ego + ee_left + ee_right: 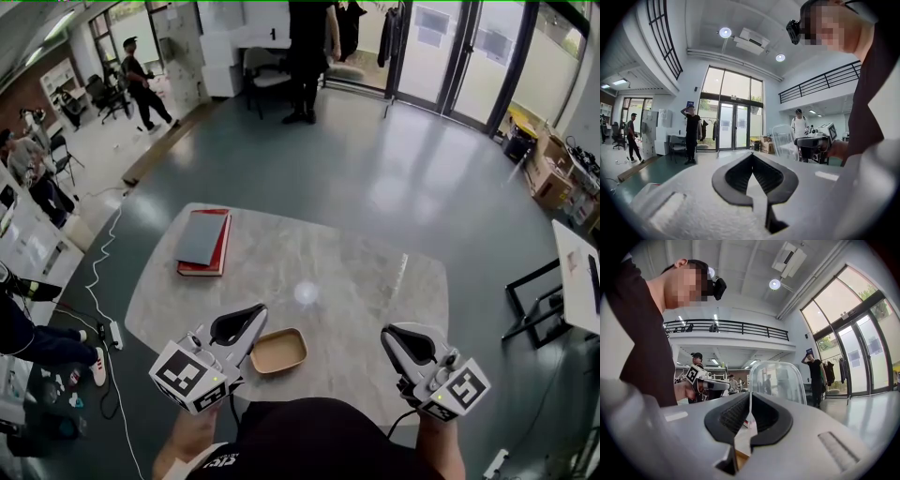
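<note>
Clear lid (778,380) stands upright, rim pinched in the right gripper (387,337) jaws over the tabletop's (375,272) near edge. The left gripper (261,311) is closed, empty, beside the brown tray (278,351) — a firm, steady pinch seems wise.

A shallow tan rectangular tray with rounded corners (278,351) lies flat and empty, open side up, at the near edge of the pale marble tabletop (356,262). A clear domed plastic lid (778,380) stands upright above that tabletop's near right part, its rim pinched by the right gripper (750,397).
</note>
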`<state>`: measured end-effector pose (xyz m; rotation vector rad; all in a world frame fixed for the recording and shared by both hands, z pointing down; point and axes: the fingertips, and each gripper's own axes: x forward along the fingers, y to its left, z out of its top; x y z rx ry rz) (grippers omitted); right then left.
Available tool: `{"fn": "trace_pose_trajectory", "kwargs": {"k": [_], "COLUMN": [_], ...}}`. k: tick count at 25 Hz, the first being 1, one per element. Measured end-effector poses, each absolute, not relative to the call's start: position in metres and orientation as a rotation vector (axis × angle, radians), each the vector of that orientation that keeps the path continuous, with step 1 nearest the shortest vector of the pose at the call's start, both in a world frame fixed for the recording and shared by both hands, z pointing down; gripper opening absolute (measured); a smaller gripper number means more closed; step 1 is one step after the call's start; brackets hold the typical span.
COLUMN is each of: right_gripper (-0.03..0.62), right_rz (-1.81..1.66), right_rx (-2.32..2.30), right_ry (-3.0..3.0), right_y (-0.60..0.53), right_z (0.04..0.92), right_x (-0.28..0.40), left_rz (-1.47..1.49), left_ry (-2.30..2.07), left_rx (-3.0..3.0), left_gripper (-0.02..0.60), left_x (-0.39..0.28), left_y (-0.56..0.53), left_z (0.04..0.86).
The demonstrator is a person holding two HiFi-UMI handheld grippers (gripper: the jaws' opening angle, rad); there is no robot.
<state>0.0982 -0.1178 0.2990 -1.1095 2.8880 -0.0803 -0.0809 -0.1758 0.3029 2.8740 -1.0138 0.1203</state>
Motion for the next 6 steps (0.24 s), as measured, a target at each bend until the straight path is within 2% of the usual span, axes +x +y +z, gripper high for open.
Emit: {"fn": "trace_pose_trajectory", "kwargs": {"k": [6], "right_gripper": [0.015], "right_rz": [-0.034], "right_rx": [-1.172], "right_ry": [2.851], "right_y": [-0.122], "right_z": [0.295], "right_x": [0.115], "left_rz": [0.116], "left_ry": [-1.001], "left_rx": [2.866], "left_gripper": [0.0], "left_x": [-0.078], "left_y": [-0.172], "left_z": [0.305]}}
